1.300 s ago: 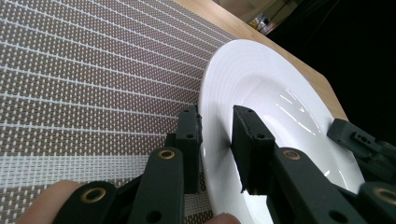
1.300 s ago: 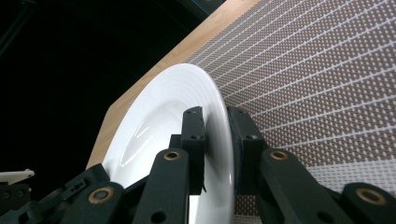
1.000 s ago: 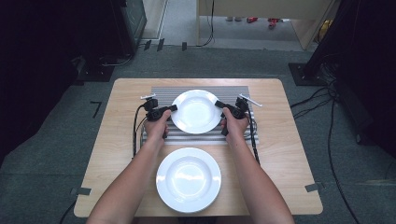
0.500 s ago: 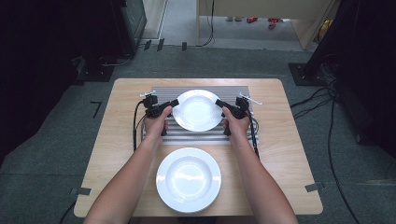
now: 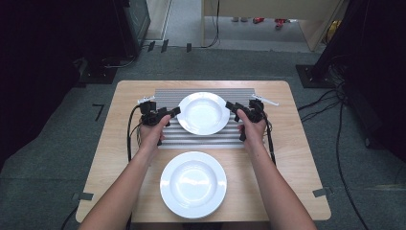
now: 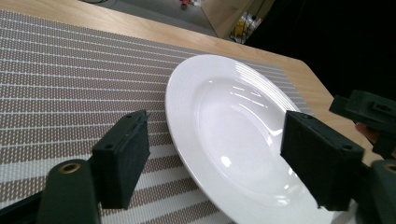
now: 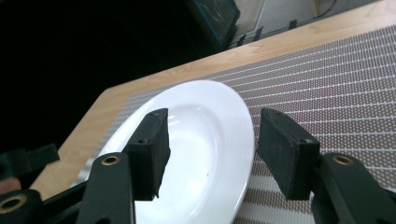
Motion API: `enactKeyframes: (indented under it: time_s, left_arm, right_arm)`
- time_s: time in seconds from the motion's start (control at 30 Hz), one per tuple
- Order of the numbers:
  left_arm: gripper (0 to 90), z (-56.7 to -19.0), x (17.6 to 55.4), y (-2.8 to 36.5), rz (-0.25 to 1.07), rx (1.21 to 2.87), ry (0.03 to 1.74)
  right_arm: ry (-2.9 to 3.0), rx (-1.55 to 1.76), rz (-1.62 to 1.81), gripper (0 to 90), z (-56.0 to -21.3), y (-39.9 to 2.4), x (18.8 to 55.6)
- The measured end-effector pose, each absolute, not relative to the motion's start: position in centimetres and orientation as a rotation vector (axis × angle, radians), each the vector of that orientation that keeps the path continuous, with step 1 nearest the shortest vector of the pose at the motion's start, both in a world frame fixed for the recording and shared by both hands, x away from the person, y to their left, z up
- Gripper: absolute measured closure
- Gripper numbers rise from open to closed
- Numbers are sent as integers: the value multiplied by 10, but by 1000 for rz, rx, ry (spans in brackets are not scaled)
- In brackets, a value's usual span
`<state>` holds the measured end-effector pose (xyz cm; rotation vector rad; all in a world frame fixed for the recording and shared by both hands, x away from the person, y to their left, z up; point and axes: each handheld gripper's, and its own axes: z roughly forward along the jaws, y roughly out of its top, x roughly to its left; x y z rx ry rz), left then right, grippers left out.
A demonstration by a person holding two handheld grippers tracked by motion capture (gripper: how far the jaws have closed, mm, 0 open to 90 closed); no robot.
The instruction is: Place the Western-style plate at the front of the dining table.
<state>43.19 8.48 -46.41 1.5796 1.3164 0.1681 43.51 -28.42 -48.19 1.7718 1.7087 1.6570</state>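
Observation:
A white deep plate [image 5: 203,112] lies on the striped placemat [image 5: 206,139] at the far middle of the table. My left gripper [image 5: 172,113] is at its left rim and my right gripper [image 5: 231,106] at its right rim. Both jaws have just been opening. In the left gripper view the left gripper [image 6: 219,158] stands open, with the plate [image 6: 233,116] rim between the pads and untouched. In the right gripper view the right gripper [image 7: 218,149] is open astride the plate [image 7: 196,112] rim, pads apart from it.
A second white plate [image 5: 193,183] sits on the bare wooden table [image 5: 297,158] near the front edge, between the person's forearms. Cables trail from both grippers along the table. Dark equipment and cables stand on the floor around the table.
Both grippers let go of the far plate's rims and opened. Both hands lifted a little and drew slightly outward. The plate stays on the placemat.

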Motion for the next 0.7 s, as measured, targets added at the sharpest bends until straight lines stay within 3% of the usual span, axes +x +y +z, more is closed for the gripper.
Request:
enactKeyframes:
  time_s: [0.4, 0.7]
  left_arm:
    - [144, -453, 394, 95, 247, 1645, 1268]
    - [108, -452, 367, 99, 233, 1652, 1225]
  right_arm:
    - [1852, 1637, 1574, 278, -466, -297, 394]
    - [1880, 1532, 1531, 246, -450, -304, 365]
